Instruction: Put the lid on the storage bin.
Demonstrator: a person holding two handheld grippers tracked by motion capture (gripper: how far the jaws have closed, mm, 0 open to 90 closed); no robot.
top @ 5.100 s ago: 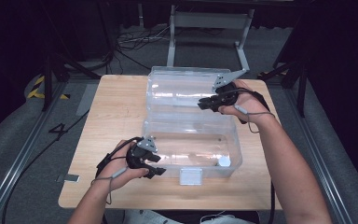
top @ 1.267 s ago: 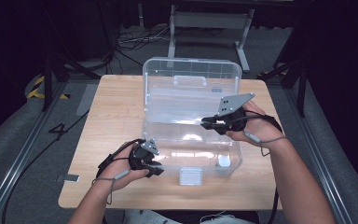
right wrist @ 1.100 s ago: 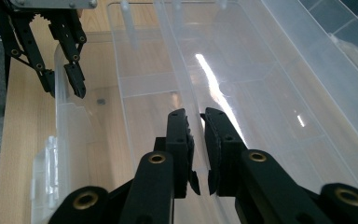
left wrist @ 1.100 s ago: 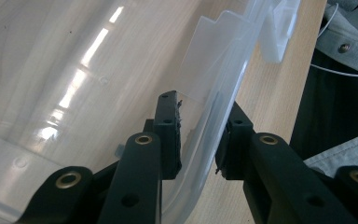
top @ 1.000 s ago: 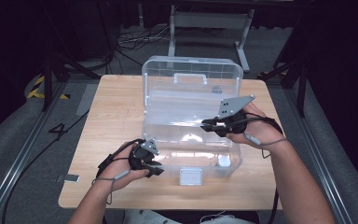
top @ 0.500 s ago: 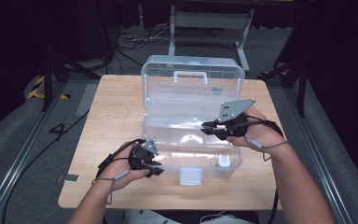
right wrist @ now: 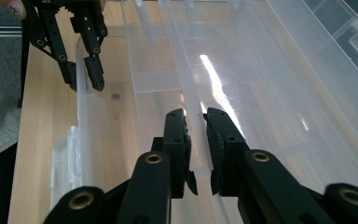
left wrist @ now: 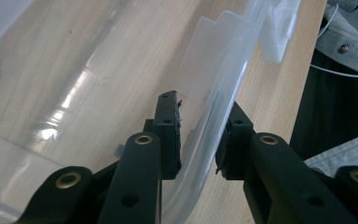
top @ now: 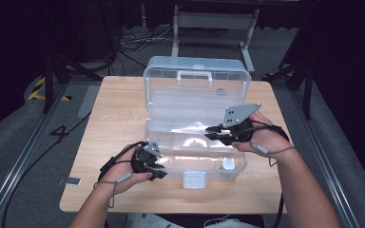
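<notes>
We've got the clear plastic box (top: 195, 142) mid-desk (top: 119, 109), lid (top: 197, 88) up. Left hand-held gripper (left wrist: 198, 140) straddles the front wall corner, steadying it; right hand-held gripper (right wrist: 196, 140) straddles the back rim, jaws just easing apart. Next we'd back it off gently.

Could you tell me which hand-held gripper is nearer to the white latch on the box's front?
Left hand-held gripper: it clamps the front wall beside the latch. The right hand-held gripper is at the rear rim.
</notes>
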